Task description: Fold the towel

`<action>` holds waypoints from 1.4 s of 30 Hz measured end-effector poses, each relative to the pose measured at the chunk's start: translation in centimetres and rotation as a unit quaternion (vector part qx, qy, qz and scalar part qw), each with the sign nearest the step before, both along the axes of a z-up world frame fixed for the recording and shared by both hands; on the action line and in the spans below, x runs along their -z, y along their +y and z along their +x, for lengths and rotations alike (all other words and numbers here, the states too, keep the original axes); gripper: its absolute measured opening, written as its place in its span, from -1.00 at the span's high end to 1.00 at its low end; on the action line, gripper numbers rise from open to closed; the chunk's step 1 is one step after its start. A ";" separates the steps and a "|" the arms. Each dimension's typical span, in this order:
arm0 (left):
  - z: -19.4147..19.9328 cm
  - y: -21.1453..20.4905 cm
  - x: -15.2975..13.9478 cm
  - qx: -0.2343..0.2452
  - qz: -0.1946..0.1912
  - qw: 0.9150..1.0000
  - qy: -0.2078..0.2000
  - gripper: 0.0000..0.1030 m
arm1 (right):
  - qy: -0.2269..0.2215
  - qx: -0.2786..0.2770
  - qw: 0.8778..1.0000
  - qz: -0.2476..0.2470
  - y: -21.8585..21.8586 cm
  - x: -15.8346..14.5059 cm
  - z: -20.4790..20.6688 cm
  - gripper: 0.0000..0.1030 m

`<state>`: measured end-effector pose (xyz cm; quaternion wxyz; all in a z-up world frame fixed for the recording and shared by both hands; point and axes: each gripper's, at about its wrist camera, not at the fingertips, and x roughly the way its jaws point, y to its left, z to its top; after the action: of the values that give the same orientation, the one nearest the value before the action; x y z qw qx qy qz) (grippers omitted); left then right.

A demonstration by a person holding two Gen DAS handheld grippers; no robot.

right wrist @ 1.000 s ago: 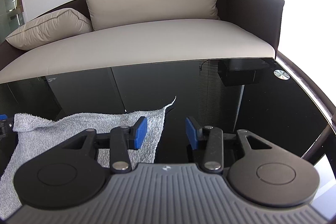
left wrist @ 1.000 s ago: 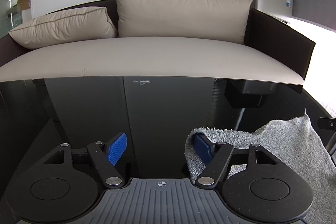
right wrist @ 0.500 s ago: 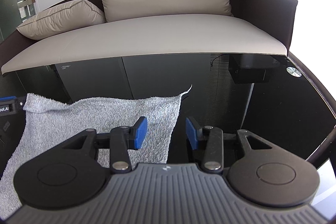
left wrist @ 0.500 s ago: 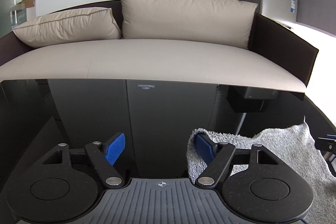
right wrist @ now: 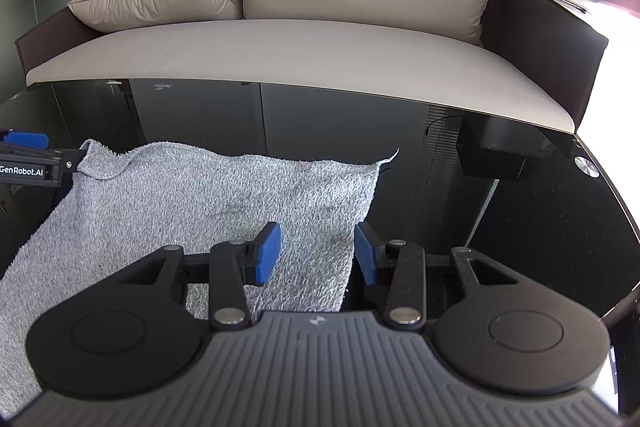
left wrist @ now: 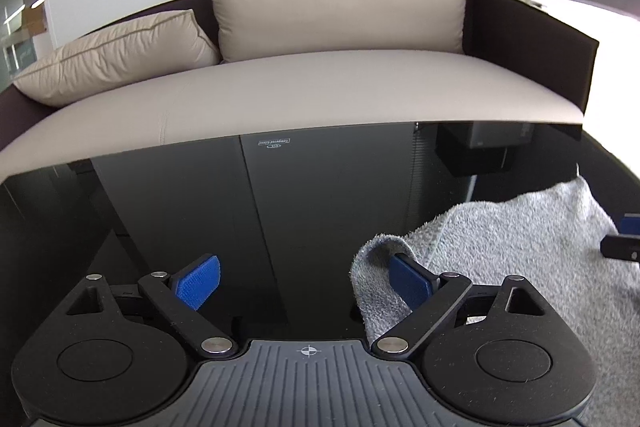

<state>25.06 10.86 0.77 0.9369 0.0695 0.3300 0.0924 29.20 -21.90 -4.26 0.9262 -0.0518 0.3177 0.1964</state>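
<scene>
A grey terry towel [right wrist: 208, 211] — looped, nubbly pile, roughly rectangular — is lying flat on the glossy black glass table [left wrist: 320, 211], which is mirroring the room like dark water. Beyond the table's far edge a sofa [right wrist: 304, 51] with a smooth beige seat, dark brown frame and two plump beige cushions is standing.

The left gripper [left wrist: 306, 281] is sitting at the towel's left far corner, its fingers [left wrist: 200, 281] spread wide, having just been opening. That corner is curling up and draping over the blue ribbed pad of the inner finger; nothing is lying between the two pads but bare glass, so the cloth is not being pinched.

The right gripper [right wrist: 318, 253] is hovering over the towel's right edge with its fingers partly apart and clamping nothing — the edge is running down between them, the left pad over the pile, the right pad over the table just beside the towel. The towel's right far corner is ending in a thin pointed wisp.
</scene>
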 end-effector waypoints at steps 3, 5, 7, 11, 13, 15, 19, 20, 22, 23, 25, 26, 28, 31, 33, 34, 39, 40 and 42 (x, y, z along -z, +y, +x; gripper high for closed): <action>-0.3 -0.3 -0.3 0.004 0.018 1.000 0.004 -0.84 | 0.001 -0.001 1.000 -0.003 0.1 0.2 0.0 0.16; -0.4 -0.4 -0.6 0.013 0.020 1.000 0.005 -0.84 | 0.001 0.000 1.000 -0.002 0.1 0.2 0.1 0.16; -0.4 -0.9 -0.8 0.019 0.036 0.999 0.004 -0.84 | 0.001 0.001 1.000 -0.002 0.1 0.2 0.1 0.16; -0.3 -1.9 -0.4 0.037 0.067 0.997 0.018 -0.84 | 0.002 0.003 1.000 0.001 0.0 0.3 0.1 0.16; -0.6 -2.9 -0.5 0.057 0.088 0.994 0.021 -0.84 | 0.002 0.003 1.000 0.001 -0.1 0.3 0.0 0.16; -0.6 -3.4 -0.6 0.072 0.099 0.992 0.022 -0.84 | 0.002 0.005 1.000 0.001 -0.2 0.3 0.1 0.16; -0.5 -4.5 -0.2 0.095 0.110 0.989 0.030 -0.84 | 0.004 0.006 1.000 0.003 -0.2 0.3 0.2 0.16; -0.2 -4.6 0.1 0.096 0.107 0.989 0.034 -0.84 | 0.004 0.006 1.000 0.004 -0.2 0.3 0.2 0.16; 0.0 -4.6 0.6 0.094 0.107 0.989 0.036 -0.84 | 0.004 0.006 1.000 0.004 -0.2 0.3 0.2 0.16; 0.2 -4.6 0.9 0.089 0.109 0.989 0.034 -0.84 | 0.004 0.007 1.000 0.005 -0.3 0.2 0.1 0.16; 0.6 -4.3 1.1 0.078 0.106 0.991 0.029 -0.84 | 0.004 0.008 1.000 0.006 -0.4 0.2 0.1 0.16; 0.8 -4.1 1.1 0.076 0.102 0.991 0.029 -0.84 | 0.004 0.009 1.000 0.006 -0.5 0.1 0.1 0.16; 1.1 -3.7 1.2 0.071 0.094 0.993 0.028 -0.84 | 0.005 0.010 1.000 0.008 -0.6 0.2 0.0 0.16; 1.6 -3.6 1.3 0.062 0.093 0.993 0.024 -0.84 | 0.006 0.009 1.000 0.006 -0.7 0.3 -0.1 0.16; 1.8 -3.6 1.2 0.058 0.093 0.994 0.021 -0.84 | 0.007 0.009 1.000 0.007 -0.8 0.3 -0.1 0.16; 2.0 -3.7 1.2 0.053 0.093 0.994 0.016 -0.84 | 0.007 0.010 1.000 0.008 -0.8 0.3 -0.1 0.16; 2.8 -2.7 0.8 0.015 0.077 0.997 0.001 -0.84 | 0.009 0.010 1.000 0.011 -0.8 0.3 -0.2 0.16; 3.0 -2.3 0.8 0.006 0.071 0.997 0.002 -0.84 | 0.010 0.010 1.000 0.012 -0.9 0.3 -0.2 0.16; 3.3 -1.4 0.9 -0.016 0.063 0.998 0.003 -0.84 | 0.011 0.009 1.000 0.013 -1.0 0.3 -0.3 0.16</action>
<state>28.41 9.43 -0.09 0.9280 0.1235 0.3276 0.1273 28.93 -22.88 -4.52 0.9251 -0.0350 0.3255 0.1922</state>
